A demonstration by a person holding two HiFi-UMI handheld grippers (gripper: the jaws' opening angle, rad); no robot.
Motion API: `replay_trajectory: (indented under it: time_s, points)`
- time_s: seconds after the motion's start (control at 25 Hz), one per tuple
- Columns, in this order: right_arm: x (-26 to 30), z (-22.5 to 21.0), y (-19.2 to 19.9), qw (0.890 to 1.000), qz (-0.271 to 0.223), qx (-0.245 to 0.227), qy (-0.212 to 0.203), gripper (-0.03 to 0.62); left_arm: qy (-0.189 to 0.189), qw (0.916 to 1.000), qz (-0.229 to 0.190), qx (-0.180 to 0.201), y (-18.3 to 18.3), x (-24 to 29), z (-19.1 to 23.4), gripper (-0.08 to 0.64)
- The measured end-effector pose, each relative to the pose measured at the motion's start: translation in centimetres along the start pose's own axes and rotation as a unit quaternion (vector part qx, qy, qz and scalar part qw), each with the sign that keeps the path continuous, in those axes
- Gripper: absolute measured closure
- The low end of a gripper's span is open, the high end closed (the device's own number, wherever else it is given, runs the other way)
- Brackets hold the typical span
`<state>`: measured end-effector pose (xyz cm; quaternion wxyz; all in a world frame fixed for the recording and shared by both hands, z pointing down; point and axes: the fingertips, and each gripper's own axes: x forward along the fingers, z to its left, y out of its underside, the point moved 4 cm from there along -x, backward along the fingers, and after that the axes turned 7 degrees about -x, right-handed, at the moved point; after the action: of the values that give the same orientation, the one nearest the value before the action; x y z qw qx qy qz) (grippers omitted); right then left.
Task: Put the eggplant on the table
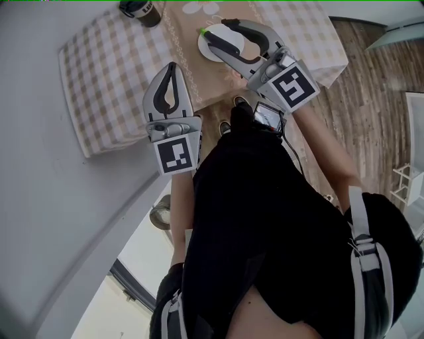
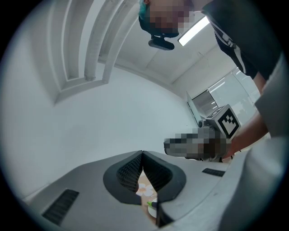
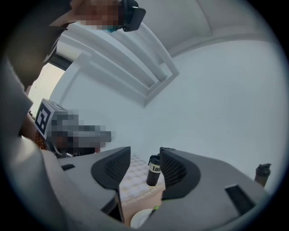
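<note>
On the cloth-covered table (image 1: 112, 66) stands a white plate (image 1: 211, 51). The eggplant lies on it; only its green stem end (image 1: 205, 31) shows past my right gripper. My right gripper (image 1: 219, 29) hangs open above the plate with nothing between its fingers. In the right gripper view its jaws (image 3: 145, 155) frame a distant dark bottle (image 3: 154, 171), with the plate (image 3: 141, 219) below. My left gripper (image 1: 173, 66) is shut and empty, over the checked cloth left of the plate. Under its closed tips (image 2: 142, 154) the left gripper view shows the eggplant stem (image 2: 151, 205).
A dark bottle (image 1: 142, 10) stands at the table's far edge. A beige flowered runner (image 1: 192, 66) crosses the cloth. Wooden floor (image 1: 371, 99) and a white rack (image 1: 407, 179) lie to the right, a grey wall to the left. Another bottle (image 3: 263, 173) shows at the right.
</note>
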<state>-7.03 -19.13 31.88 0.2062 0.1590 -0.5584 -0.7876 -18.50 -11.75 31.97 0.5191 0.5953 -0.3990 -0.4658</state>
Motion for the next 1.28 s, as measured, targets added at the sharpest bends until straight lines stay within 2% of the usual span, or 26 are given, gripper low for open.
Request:
replay_trajectory:
  time_s: [0.24,0.48,0.6,0.76,0.84,1.0,1.08,1.28]
  points:
    - [-1.3,0.8,-1.1,1.0,-0.019,0.005,0.02,0.417,-0.003,1.0,-0.003,0.002,-0.1,-0.2,-0.4,0.568]
    - [-2.4,1.4,-0.5,0.999,-0.014,0.018,0.037,0.449,0.0,1.0,-0.004,-0.005,0.1,-0.1,-1.0,0.568]
    - [-2.9,1.4,-0.1,0.998,-0.012,0.027,0.051,0.507,0.005,1.0,-0.003,-0.002,0.2,0.0,-1.3,0.568]
    - [-3.6,1.7,0.2,0.997,-0.01,0.03,0.064,0.516,0.007,1.0,0.002,-0.004,0.5,-0.2,-1.6,0.568]
    - [-4.9,2.5,0.1,0.997,-0.012,0.028,0.07,0.557,0.006,1.0,0.004,-0.004,0.7,-1.5,-2.5,0.568]
    - [-7.8,5.9,-1.2,0.997,-0.011,0.009,0.071,0.557,0.005,0.9997,-0.018,-0.013,0.4,-5.6,-4.3,0.568]
    - [-8.1,6.7,-1.7,0.997,-0.011,0.001,0.083,0.584,0.017,0.9994,-0.025,-0.017,0.2,-6.2,-4.1,0.568]
    - [-5.0,2.8,1.6,0.997,0.007,0.036,0.069,0.584,0.014,0.9997,0.01,-0.015,1.7,-0.7,-2.5,0.568]
